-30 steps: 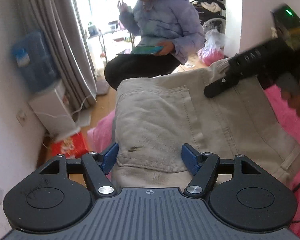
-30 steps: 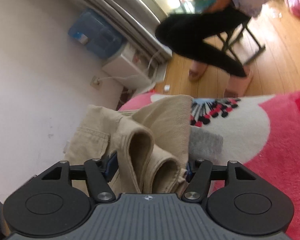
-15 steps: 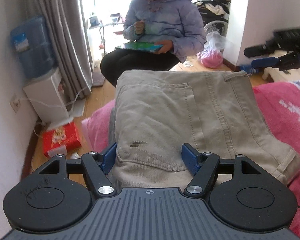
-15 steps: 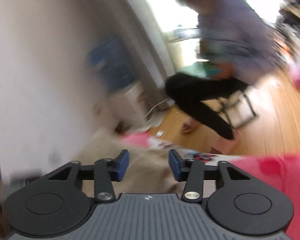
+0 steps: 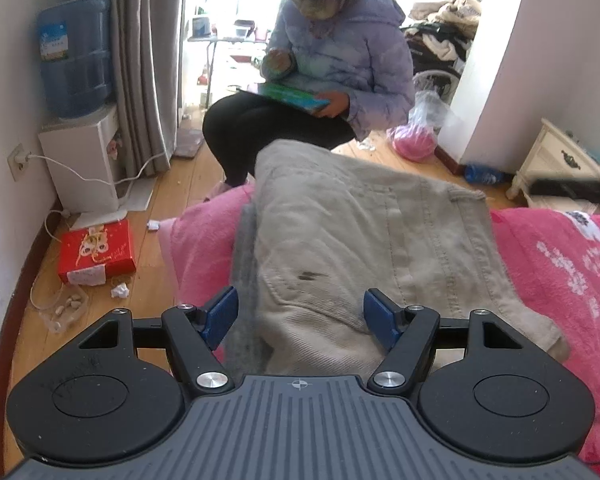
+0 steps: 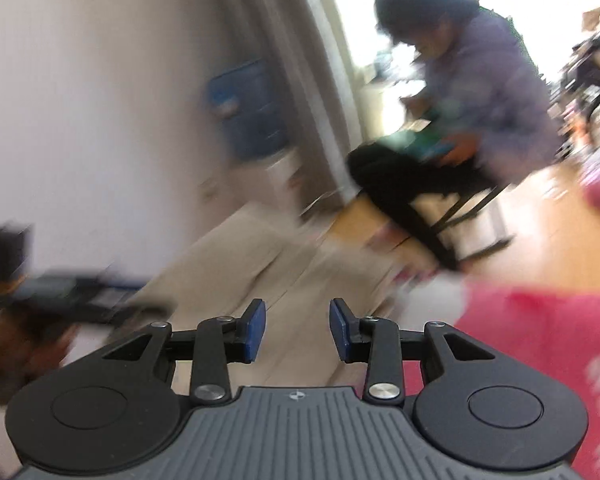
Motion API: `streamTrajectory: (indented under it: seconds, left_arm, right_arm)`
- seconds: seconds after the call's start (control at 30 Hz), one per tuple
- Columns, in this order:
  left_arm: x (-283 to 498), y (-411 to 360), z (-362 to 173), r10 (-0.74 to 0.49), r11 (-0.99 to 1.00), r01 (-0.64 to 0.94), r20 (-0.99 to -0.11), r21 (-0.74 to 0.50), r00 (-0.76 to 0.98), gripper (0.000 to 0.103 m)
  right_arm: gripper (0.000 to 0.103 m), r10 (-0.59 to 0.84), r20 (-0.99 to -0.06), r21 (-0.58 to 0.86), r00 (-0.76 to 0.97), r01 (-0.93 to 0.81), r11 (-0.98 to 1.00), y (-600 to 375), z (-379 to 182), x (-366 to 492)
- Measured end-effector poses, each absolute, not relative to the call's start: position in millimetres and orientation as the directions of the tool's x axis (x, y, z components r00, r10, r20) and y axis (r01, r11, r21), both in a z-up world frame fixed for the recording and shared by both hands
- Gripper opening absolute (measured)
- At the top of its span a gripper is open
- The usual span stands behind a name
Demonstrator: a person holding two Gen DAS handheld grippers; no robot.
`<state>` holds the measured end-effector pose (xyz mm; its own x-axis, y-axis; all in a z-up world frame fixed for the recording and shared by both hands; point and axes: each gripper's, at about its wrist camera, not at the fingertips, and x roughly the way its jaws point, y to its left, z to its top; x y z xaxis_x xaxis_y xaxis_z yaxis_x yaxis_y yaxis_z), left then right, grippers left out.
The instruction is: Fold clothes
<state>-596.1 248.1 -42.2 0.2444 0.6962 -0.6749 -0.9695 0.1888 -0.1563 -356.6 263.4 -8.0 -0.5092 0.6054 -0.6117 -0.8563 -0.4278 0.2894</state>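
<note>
Beige trousers (image 5: 360,232) lie folded on a pink blanket (image 5: 560,272), over a grey cloth (image 5: 244,264). My left gripper (image 5: 300,316) is open at the near end of the trousers. Its right pad is by the fabric, and its left pad stands clear over the grey cloth. The right gripper (image 6: 297,330) hovers above the blurred trousers (image 6: 240,268) with its jaws closing and nothing between them. It shows as a dark blur (image 5: 572,190) at the right edge of the left wrist view. The left gripper (image 6: 72,292) appears blurred at the left of the right wrist view.
A person (image 5: 332,72) sits on a chair beyond the bed, holding a tablet. A water dispenser (image 5: 76,92) stands by the left wall, with a red box (image 5: 96,252) on the wooden floor. A white cabinet (image 5: 556,164) and a pink bag (image 5: 414,144) are at the right.
The right gripper had trouser folds between its jaws. It has lifted off, swung right and narrowed its jaws. In the left view the trousers have shifted right of the jaws.
</note>
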Motion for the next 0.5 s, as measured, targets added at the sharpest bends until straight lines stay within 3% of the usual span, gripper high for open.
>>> streamTrajectory:
  seconds: [0.13,0.27,0.37,0.5]
  left_arm:
    - [-603.8,239.2,-39.3,0.708,0.201,-0.969,-0.662,-0.144,0.245,0.069]
    - [-606.5,236.6,-46.2,0.699,0.211,-0.967,-0.670,-0.141,0.250,0.069]
    - [-605.7,240.8,-51.9,0.696,0.217,-0.968,-0.675,-0.128,0.245,0.068]
    - [-606.5,230.8,-38.8,0.727,0.228,-0.969,-0.647,-0.090,0.231,0.062]
  right_arm:
    - [0.039,0.555,-0.655,0.281,-0.513,-0.847,-0.451,228.1,-32.4,-381.5]
    - [0.038,0.558,-0.682,0.324,-0.473,-0.879,-0.350,222.6,-72.6,-391.1]
    - [0.038,0.562,-0.670,0.403,-0.485,-0.873,-0.273,228.4,-65.7,-381.5]
    - [0.038,0.587,-0.656,0.381,-0.474,-0.880,-0.285,215.3,-47.1,-380.8]
